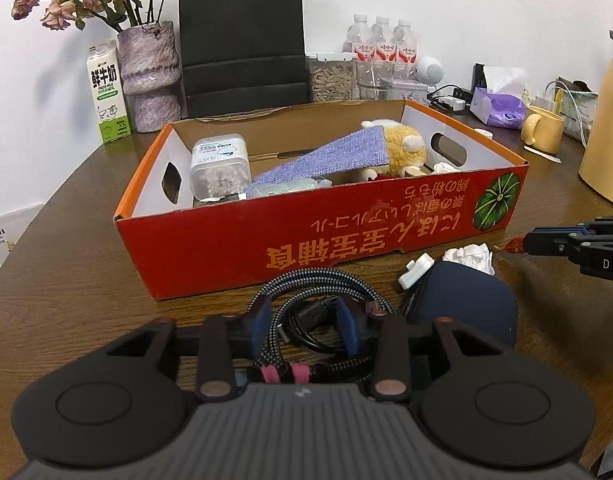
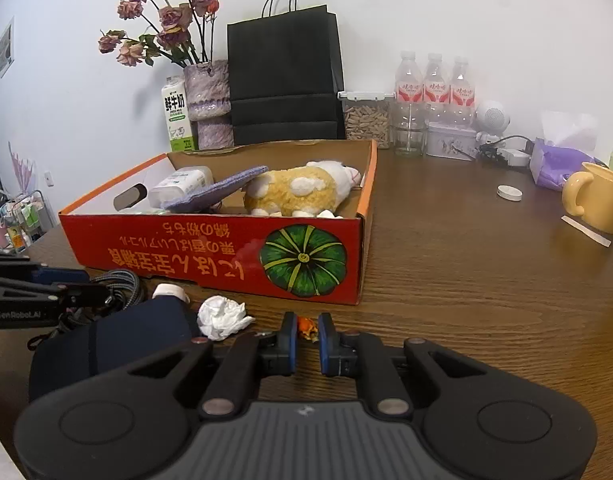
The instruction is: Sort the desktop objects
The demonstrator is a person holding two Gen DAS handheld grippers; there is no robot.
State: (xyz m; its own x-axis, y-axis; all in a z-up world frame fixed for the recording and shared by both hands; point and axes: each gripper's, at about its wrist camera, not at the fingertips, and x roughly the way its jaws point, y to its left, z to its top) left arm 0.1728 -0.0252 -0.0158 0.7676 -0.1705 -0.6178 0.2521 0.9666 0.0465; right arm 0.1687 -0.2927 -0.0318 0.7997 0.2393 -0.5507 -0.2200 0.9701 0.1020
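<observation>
Left wrist view: the left gripper points down at a coiled braided cable lying on the wooden table just in front of the red cardboard box. Its blue pads sit on either side of several cable strands, narrowed around them; whether they actually press the cable cannot be told. The cable is woven black and grey, bound by a pink strap near the camera. Just right of it lie a dark blue soft pouch, a small white plug and a crumpled white tissue.

In the right wrist view the right gripper is closed on a small orange wrapped object, pinched between its blue pads low over the table, just right of the tissue and near the box's front corner with the green pumpkin print.

Inside the box rest a yellow-and-white plush toy, a flat purple woven cloth tilted against it, and a clear plastic tub at the left end.
</observation>
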